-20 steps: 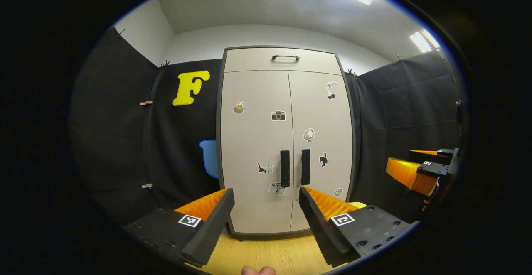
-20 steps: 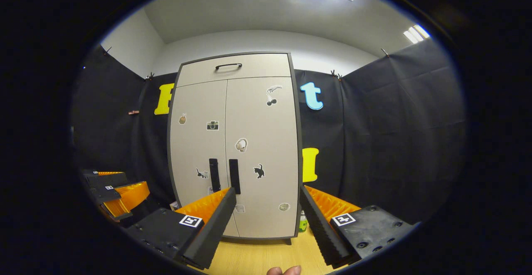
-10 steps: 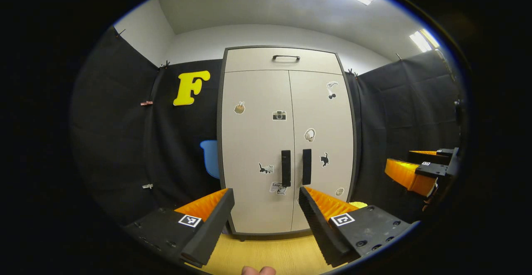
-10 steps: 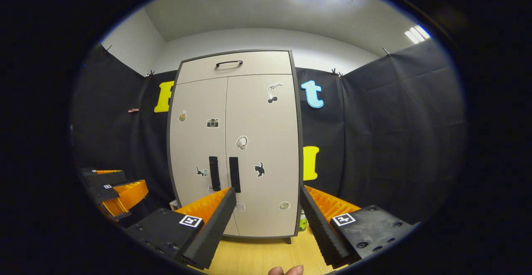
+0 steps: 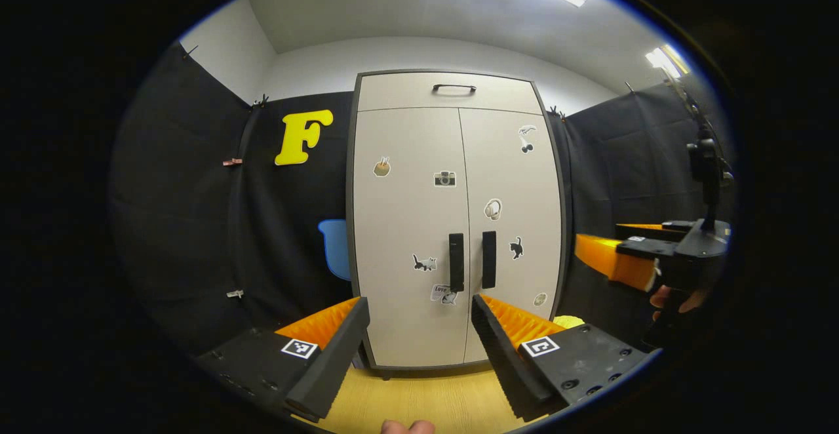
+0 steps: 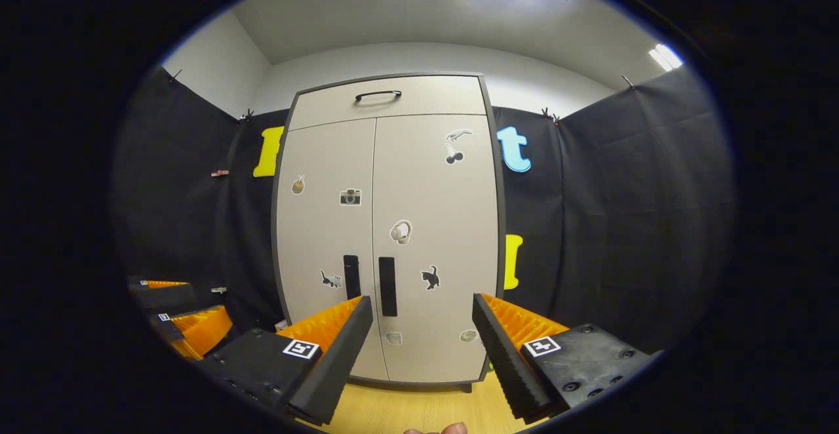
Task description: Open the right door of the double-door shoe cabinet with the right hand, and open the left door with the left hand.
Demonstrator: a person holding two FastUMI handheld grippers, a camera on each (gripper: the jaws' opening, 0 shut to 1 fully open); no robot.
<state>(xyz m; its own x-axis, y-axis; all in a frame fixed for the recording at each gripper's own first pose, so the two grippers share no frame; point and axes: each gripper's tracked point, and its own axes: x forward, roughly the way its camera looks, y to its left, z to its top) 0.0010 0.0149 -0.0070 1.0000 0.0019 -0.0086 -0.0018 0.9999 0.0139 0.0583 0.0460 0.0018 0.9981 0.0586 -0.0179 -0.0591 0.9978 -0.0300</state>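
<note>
Shoe cabinet (image 5: 459, 217) shut; hand (image 5: 675, 299) visible in left gripper view.

Both cameras face the tall beige double-door shoe cabinet with dark trim (image 5: 459, 224) (image 6: 390, 237) from well back and low, above the yellow wood-grain floor (image 5: 426, 401). The left gripper view looks at it nearly head-on, the door seam about central. The right gripper view stands farther right, placing the cabinet left of centre. Both share the cabinet front, the two black vertical door handles (image 5: 472, 261) (image 6: 370, 284) and the white ceiling (image 5: 426, 8).
</note>
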